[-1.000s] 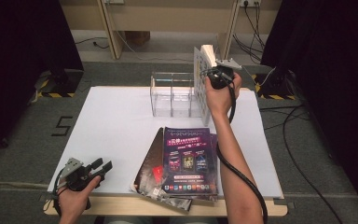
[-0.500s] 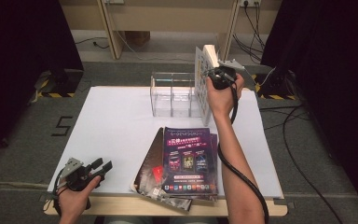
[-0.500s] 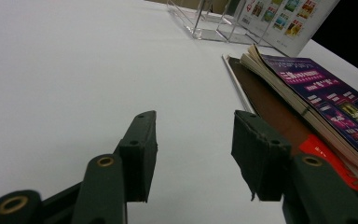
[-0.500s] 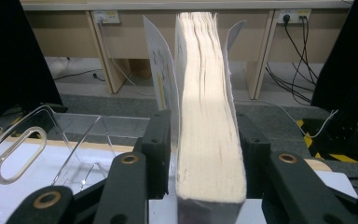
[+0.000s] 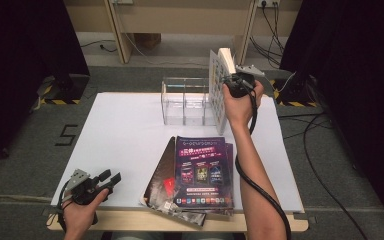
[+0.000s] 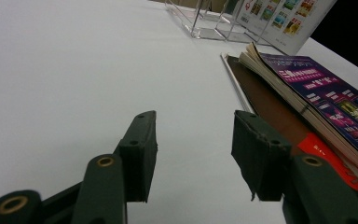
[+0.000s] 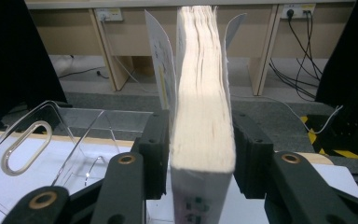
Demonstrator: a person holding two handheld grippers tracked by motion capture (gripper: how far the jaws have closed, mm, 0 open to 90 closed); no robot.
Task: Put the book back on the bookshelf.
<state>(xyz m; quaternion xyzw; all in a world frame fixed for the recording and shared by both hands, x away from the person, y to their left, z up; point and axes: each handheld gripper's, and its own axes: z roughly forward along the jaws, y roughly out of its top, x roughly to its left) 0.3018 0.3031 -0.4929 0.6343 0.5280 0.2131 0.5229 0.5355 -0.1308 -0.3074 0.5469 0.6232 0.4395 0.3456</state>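
A thick book (image 5: 219, 82) with a white patterned cover stands upright at the right end of a clear acrylic rack (image 5: 185, 100) at the back of the white table (image 5: 125, 135). My right gripper (image 5: 226, 82) has the book's page block (image 7: 200, 121) between its jaws, which have just been opening. The pads (image 7: 158, 144) now sit close beside the book without squeezing it, and its covers fan out at the top. My left gripper (image 5: 111, 179) rests open and empty near the front left edge, low over the bare table (image 6: 193, 149).
A pile of magazines (image 5: 200, 172) with a purple cover on top lies at the front middle, overhanging the table's front edge; it also lies to the right of my left jaws (image 6: 317, 88). The rack's other compartments (image 7: 51, 135) hold nothing. Cables trail on the floor at the right.
The right gripper's jaws have spread a little around the upright book. Both hands have stayed where they were.
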